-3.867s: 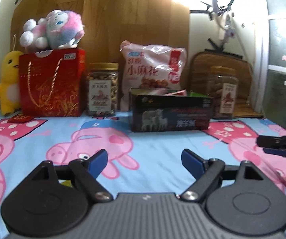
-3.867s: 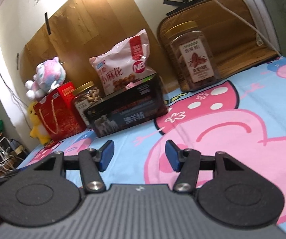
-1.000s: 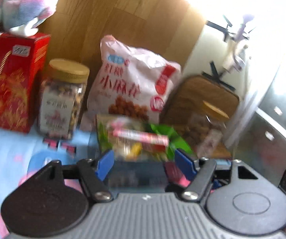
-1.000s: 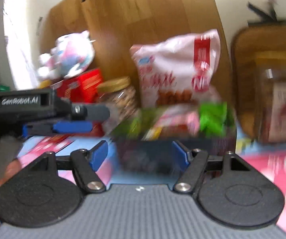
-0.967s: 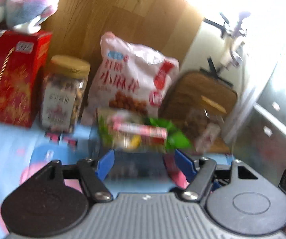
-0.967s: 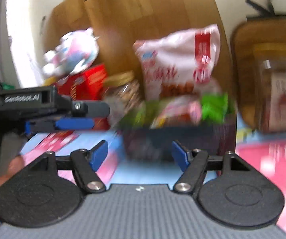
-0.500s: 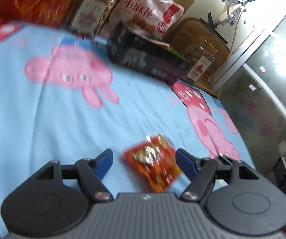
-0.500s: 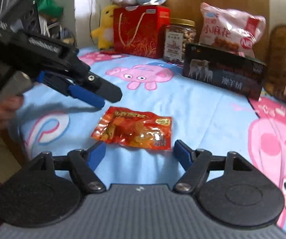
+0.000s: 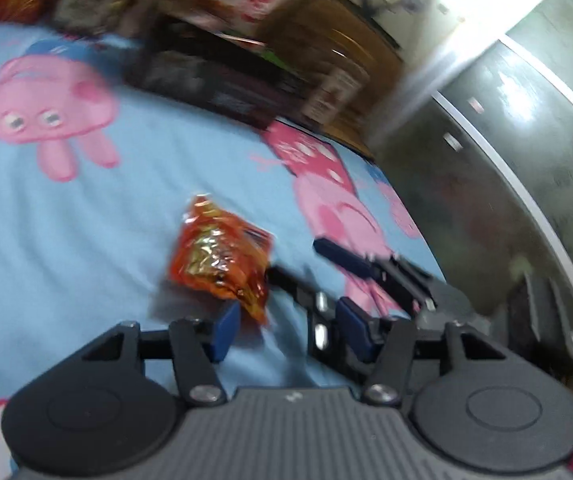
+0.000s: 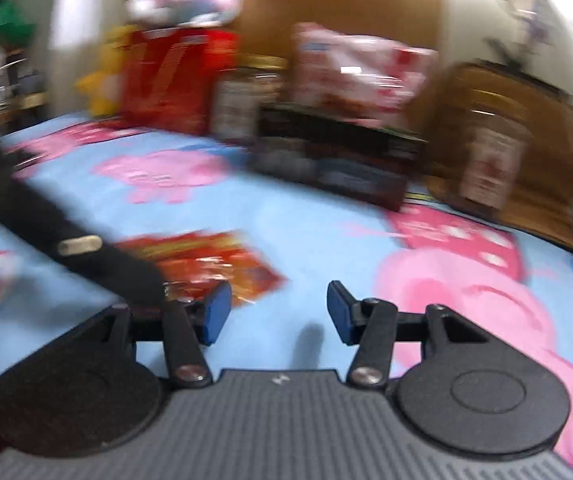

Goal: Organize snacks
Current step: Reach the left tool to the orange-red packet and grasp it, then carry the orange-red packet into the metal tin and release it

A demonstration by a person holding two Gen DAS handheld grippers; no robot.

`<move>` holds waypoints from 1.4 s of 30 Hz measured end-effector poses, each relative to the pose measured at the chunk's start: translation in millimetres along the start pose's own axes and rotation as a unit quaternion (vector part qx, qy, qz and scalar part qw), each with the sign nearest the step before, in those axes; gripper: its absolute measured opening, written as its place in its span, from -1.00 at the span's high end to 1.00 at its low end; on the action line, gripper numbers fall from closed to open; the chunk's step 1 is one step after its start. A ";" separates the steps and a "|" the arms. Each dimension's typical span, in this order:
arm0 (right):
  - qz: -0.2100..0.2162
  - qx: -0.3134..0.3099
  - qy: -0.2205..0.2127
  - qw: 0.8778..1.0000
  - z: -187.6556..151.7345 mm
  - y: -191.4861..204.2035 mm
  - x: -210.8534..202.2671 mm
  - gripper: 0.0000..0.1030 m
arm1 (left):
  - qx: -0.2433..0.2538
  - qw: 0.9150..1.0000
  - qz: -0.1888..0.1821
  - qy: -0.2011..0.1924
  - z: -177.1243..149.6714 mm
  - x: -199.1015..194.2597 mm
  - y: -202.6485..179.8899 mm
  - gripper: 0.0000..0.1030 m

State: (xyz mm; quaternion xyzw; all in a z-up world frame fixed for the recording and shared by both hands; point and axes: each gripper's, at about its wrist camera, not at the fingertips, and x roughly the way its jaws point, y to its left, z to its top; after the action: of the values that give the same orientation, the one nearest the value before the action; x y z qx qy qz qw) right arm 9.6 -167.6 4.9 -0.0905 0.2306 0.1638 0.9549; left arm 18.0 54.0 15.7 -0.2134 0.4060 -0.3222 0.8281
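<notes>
Orange foil of the snack packet [image 9: 220, 258] is seen on the blue sheet [image 9: 86, 240], at eleven o'clock just ahead of the left gripper [image 9: 286, 330], its long axis running from eleven to five. From the right gripper [image 10: 278, 312] it lies at ten o'clock, so the left is judged nearer. Both pairs of jaws are closing, half-open, with nothing gripped; only the packet's near corner is reached by the left one's blue pad.

— What carries everything here?
— A light-blue sheet printed with pink cartoon pigs [image 10: 294, 220], spread flat.
— And lying on it?
— Near the front, a crinkly orange-red foil snack packet [image 9: 218, 260]. Along the back edge stand a long black printed box [image 10: 334, 164], a red gift bag with gold patterning [image 10: 166, 84], a clear jar with a gold lid [image 10: 242, 100] and a yellow plush toy [image 10: 104, 76].
— The rest?
— Too blurred to tell.
</notes>
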 end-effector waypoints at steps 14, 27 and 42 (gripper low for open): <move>0.124 -0.020 0.033 0.992 1.7 27.6 7.6 -0.45 | -0.005 0.998 0.062 -0.009 35.9 1.0 24.0 -0.31; 0.124 0.021 0.019 0.992 5.3 13.6 17.4 0.51 | -0.049 0.999 0.004 0.018 32.5 35.4 22.5 0.24; 0.049 -0.030 -0.080 0.995 30.8 12.1 13.5 0.76 | -0.033 0.999 -0.032 -0.021 77.4 31.7 14.7 0.53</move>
State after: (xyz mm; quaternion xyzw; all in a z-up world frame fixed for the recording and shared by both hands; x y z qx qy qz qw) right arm 29.3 -145.0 24.4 -0.0946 0.1528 0.2244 0.9578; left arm 100.6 49.0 34.6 -0.2601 0.3918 -0.3307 0.8182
